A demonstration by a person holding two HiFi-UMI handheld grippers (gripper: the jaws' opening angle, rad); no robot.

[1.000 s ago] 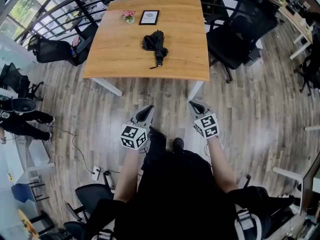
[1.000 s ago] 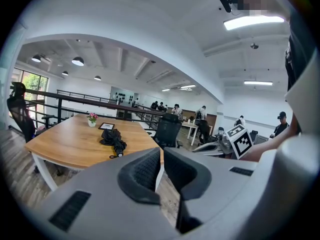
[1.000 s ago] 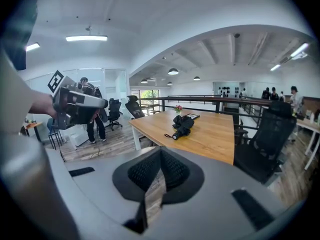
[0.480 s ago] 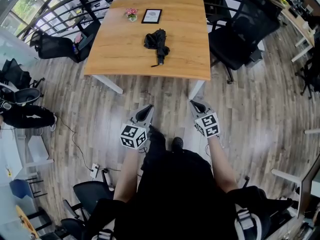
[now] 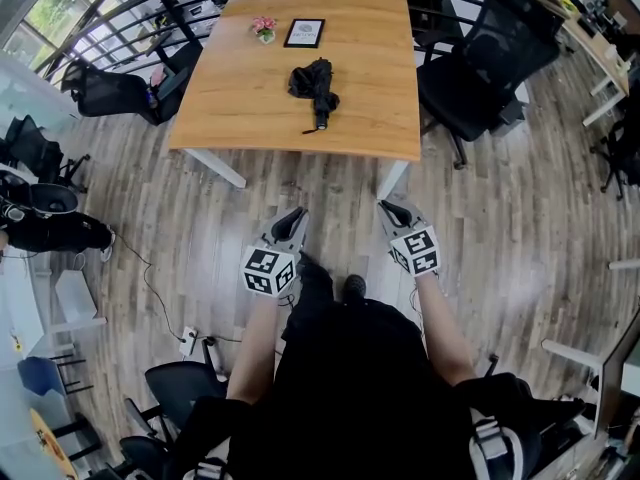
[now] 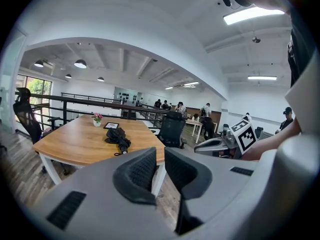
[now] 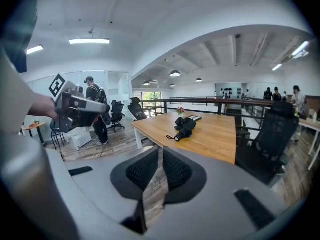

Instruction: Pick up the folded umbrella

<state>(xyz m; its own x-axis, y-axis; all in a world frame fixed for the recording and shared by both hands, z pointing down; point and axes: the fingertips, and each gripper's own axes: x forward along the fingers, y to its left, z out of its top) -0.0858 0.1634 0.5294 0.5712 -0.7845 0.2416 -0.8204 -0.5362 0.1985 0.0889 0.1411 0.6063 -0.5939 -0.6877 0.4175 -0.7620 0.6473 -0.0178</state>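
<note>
Black folded umbrella (image 5: 313, 81) lies mid-table (image 5: 240, 118), handle toward the near edge, untouched. Left gripper (image 5: 290, 220) clenched, empty; right gripper (image 5: 390, 211) jaws opening, empty; both well short of that edge. Risk: pinching only loose canopy folds, so the umbrella slips.

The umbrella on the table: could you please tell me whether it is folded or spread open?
Folded. The black umbrella lies on the wooden table as a compact bunched bundle, handle toward the near edge.
</note>
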